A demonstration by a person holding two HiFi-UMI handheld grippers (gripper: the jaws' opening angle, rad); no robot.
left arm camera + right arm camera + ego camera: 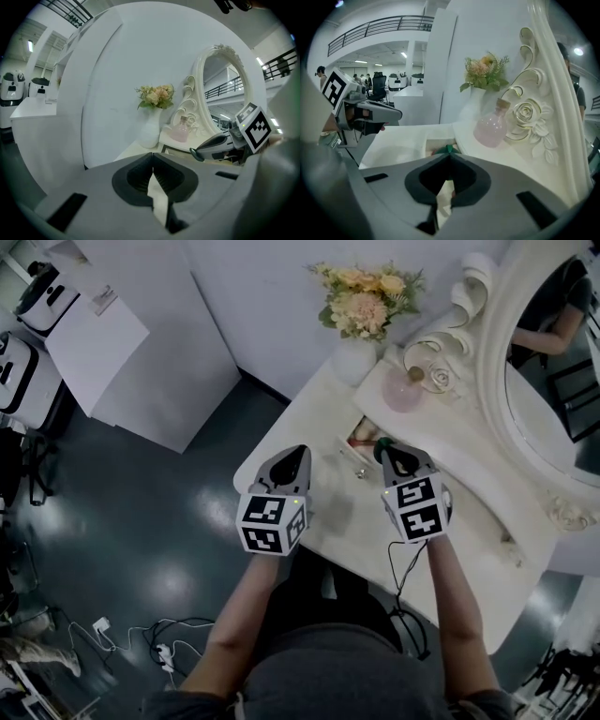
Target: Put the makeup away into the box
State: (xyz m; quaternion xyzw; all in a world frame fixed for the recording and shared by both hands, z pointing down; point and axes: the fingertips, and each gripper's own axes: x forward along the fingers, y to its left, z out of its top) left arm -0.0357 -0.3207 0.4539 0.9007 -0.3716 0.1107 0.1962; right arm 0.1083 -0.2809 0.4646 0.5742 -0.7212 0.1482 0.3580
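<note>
While jaws meet, left gripper [300, 452] empty, right gripper [383, 450] — green-tipped.

No words, numbers or brand names can be read anywhere; the only print is black-and-white square patterns on the left cube [272, 523] and the right cube [418, 507].

Staged dressing corner in an open industrial hall: a vanity [323, 413] with ornate mirror [553, 381] and flowers [367, 298] stands among white partitions [141, 334], loose floor cables [159, 643], a mezzanine railing [379, 26] and desks [405, 89].
</note>
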